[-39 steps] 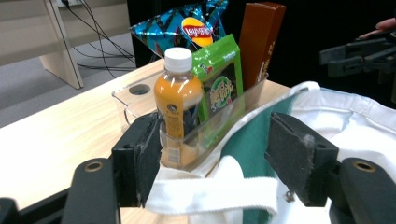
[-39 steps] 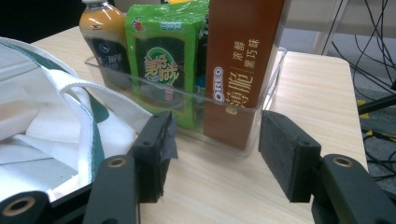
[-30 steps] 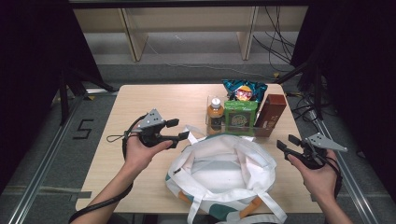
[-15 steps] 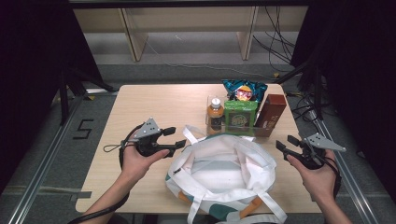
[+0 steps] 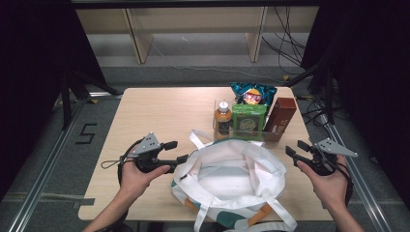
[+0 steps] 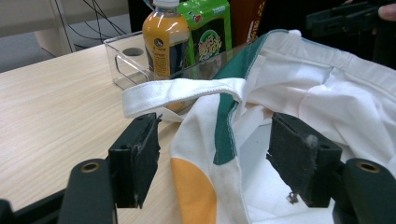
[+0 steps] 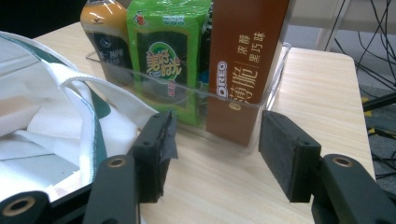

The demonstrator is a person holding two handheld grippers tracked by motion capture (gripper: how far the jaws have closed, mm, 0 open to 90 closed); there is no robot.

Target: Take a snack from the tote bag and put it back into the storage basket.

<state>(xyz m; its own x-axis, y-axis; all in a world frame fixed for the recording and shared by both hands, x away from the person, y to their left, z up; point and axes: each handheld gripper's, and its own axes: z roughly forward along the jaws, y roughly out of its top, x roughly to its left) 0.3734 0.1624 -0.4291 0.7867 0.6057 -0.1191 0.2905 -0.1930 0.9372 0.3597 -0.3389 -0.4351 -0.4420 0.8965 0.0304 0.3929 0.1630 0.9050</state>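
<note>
White tote bag (image 5: 227,179) w/ green trim and orange patches lies open at the near edge of the wooden table (image 5: 159,111), mouth up, straps trailing off the front edge.

Left gripper (image 5: 178,151) sits just left of the bag, jaws spread and aimed at the bag's left rim. In the left gripper view (image 6: 212,163) the rim w/ its green band and an orange patch stands between the two pads; neither pad presses the fabric, gap shows on both sides. A white strap (image 6: 182,93) loops across just beyond the jaws.

Right gripper (image 5: 295,149) is held at the bag's right side, near but apart from the cloth, jaws spread w/ nothing between them. In the right gripper view (image 7: 215,154) only bare tabletop lies between the pads; bag edge is off to the left.

Behind the bag, a clear plastic bin (image 5: 216,126) holds an orange drink bottle (image 5: 223,117), a green snack pack (image 5: 248,119) and a brown Oreo box (image 5: 279,118), all upright, side by side. A blue snack bag (image 5: 252,93) stands just behind them.
</note>
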